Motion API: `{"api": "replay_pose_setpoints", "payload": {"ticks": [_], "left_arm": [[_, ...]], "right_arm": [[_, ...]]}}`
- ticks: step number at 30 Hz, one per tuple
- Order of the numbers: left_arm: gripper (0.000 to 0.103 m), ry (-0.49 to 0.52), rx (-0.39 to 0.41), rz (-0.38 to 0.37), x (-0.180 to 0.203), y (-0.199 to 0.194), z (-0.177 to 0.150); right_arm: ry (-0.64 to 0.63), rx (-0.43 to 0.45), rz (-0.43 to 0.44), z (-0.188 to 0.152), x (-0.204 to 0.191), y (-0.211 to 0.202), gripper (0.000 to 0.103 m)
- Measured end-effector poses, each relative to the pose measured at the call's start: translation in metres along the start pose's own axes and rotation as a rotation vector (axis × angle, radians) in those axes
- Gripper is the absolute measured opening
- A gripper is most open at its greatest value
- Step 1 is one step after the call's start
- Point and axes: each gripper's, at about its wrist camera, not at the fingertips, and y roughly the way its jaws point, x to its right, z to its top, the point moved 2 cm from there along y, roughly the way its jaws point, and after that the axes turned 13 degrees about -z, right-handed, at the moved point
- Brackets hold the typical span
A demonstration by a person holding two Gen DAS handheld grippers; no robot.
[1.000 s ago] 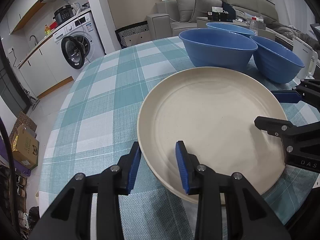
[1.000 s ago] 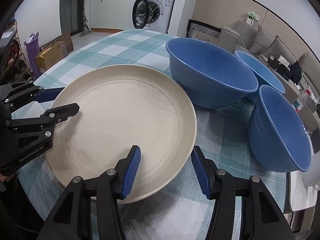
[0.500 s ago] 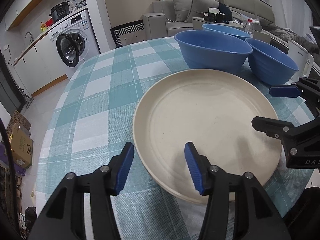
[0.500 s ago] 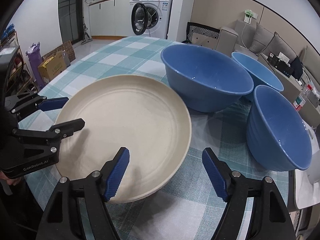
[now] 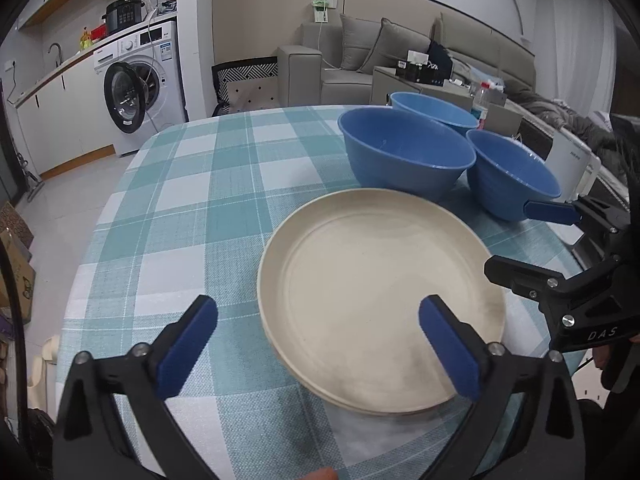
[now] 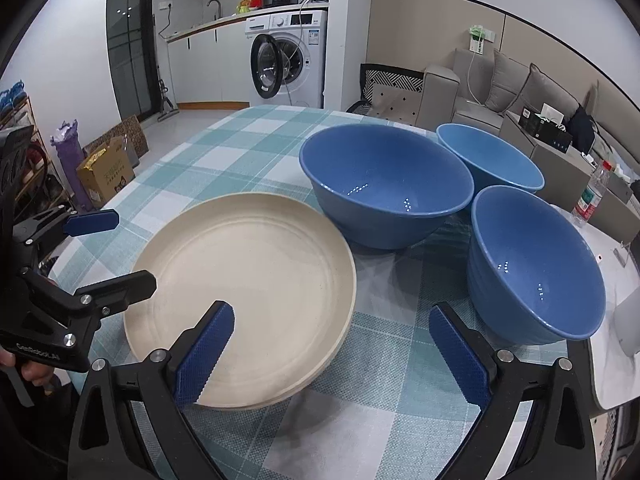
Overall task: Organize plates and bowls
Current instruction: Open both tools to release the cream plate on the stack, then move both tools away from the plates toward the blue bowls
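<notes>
I have just let go of the cream plate (image 5: 380, 300). A second ago both my grippers pinched its near rim; now the left gripper (image 5: 318, 350) and the right gripper (image 6: 332, 354) have lifted a little, and their jaws are opening to nearly their full spread. Neither has hold of anything. In the left wrist view the plate's near-left rim still falls between my blue pads (image 5: 188, 352), but the pads stand clear of it on both sides. In the right wrist view the left pad hangs over the plate's near edge and the right pad over bare cloth.

The plate now rests on the checked tablecloth (image 5: 180, 200), at the near side of the table. Along its near rim I can make out at least one more edge beneath it, so I judge it to be the top of a small stack of plates, though I cannot count them.

Behind it stand three blue bowls: the large bowl (image 6: 386, 184) just past the plate's far rim, the ribbed bowl (image 6: 536, 264) to the right of it, and a lighter bowl (image 6: 490, 158) farthest off. They sit close together but unstacked.

By my reckoning the plate part is settled and the bowls remain. With both tools free, nesting those bowls looks like the next job.
</notes>
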Motion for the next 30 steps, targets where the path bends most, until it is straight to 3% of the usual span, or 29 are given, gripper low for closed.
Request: {"api": "replay_pose_setpoints", "payload": {"ticks": [11, 22, 30], "left_arm": [[0.103, 0.007, 0.041, -0.011, 0.006, -0.003, 0.025], [0.103, 0.08, 0.118, -0.003, 0.027, -0.011, 0.073], [0.103, 0.115, 0.172, -0.038, 0.041, -0.01, 0.113]], "right_arm": [[0.073, 0.069, -0.042, 0.017, 0.036, -0.029, 0.102], [0.119, 0.158, -0.093, 0.031, 0.082, -0.068, 0.102], [0.16, 0.194, -0.121, 0.045, 0.117, -0.088, 0.102]]}}
